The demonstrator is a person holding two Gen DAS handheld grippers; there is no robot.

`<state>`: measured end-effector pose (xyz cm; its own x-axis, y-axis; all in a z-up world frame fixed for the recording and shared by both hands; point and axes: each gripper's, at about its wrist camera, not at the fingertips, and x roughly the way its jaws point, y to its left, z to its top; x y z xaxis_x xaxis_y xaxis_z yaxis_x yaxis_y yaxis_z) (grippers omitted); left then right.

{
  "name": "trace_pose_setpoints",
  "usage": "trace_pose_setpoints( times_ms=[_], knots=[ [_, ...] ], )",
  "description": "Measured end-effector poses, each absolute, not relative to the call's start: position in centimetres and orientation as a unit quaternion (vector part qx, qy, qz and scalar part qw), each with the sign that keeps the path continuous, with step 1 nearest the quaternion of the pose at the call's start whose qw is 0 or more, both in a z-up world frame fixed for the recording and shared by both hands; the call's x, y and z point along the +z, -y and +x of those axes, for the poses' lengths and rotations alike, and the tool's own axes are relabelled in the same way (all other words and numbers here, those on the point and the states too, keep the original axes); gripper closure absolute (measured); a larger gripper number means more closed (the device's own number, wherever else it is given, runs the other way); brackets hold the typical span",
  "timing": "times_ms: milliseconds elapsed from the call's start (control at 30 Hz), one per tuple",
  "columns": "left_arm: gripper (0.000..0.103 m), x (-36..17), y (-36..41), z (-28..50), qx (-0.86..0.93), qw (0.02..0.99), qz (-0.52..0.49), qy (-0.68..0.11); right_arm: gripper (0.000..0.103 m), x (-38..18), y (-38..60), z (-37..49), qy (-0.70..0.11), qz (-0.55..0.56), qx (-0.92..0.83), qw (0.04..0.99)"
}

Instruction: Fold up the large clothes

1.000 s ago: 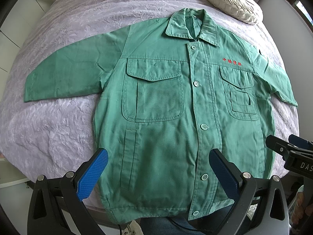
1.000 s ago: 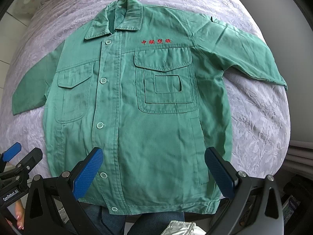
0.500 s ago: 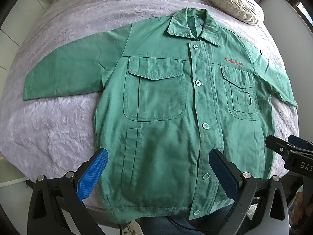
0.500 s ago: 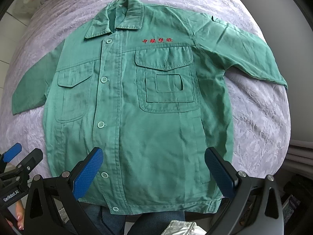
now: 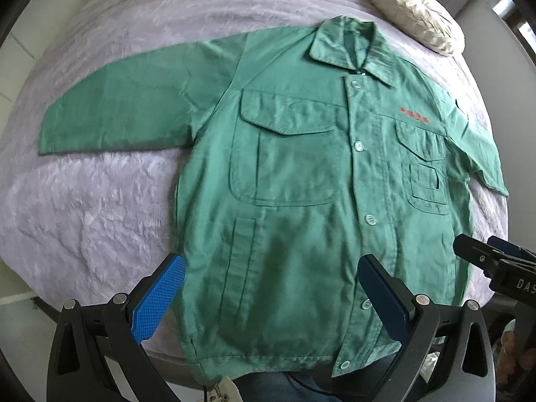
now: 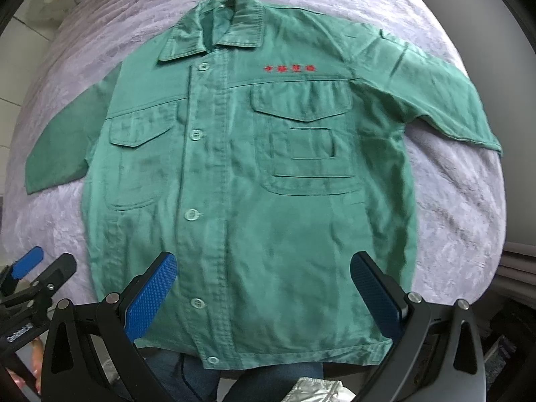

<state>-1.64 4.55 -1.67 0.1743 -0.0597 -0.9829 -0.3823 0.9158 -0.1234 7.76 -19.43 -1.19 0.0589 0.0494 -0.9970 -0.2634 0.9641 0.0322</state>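
Left gripper: I am holding it spread wide, gripping nothing, over the jacket's hem.
Right gripper: I am keeping it wide too, hovering above the hem.
Jacket: one green jacket is lying flat, buttoned, just beyond both grippers on the bedspread.
Count: five buttons, two chest pockets, two sleeves.
Pillow: one is resting beyond the collar.

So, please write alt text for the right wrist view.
A green button-up work jacket lies flat, front up, sleeves spread, on a lavender bedspread. The open right gripper hovers over its hem; the left gripper shows at lower left.
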Motion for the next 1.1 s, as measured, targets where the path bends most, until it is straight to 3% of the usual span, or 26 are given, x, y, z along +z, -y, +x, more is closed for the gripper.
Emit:
trace_pose_setpoints(
  times_ms=[267,433,667,933,1000,1033,1067,1100],
  knots=[
    [0.0,-4.8,-15.0,-3.1,0.182,0.749,-0.24,-0.59,0.0,-2.6,14.8,7.3,-0.675,-0.035,0.178,0.716],
    [0.0,-7.9,-25.1,-4.1,0.209,0.75,-0.324,-0.537,0.0,-5.6,11.0,7.1,-0.701,-0.004,0.215,0.681],
    [0.0,-12.6,-39.3,-5.9,0.306,0.765,-0.34,-0.453,0.0,-10.3,5.7,5.9,-0.714,-0.006,0.251,0.653],
    [0.0,-16.6,-45.6,-8.0,0.345,0.743,-0.404,-0.407,0.0,-12.0,1.2,5.0,-0.691,-0.028,0.301,0.656],
    [0.02,-16.2,-45.9,-8.1,0.367,0.743,-0.388,-0.403,0.0,-12.3,0.6,4.8,-0.69,-0.027,0.303,0.657],
    [0.044,-15.9,-46.3,-7.9,0.375,0.743,-0.377,-0.406,0.0,-12.4,0.5,4.8,-0.689,-0.025,0.303,0.658],
    [0.074,-15.6,-46.4,-8.0,0.376,0.747,-0.364,-0.41,0.0,-12.5,0.3,4.8,-0.688,-0.02,0.304,0.659],
    [0.087,-15.4,-46.5,-7.4,0.365,0.753,-0.364,-0.409,0.0,-12.7,0.2,4.9,-0.686,-0.018,0.304,0.661]
  ],
)
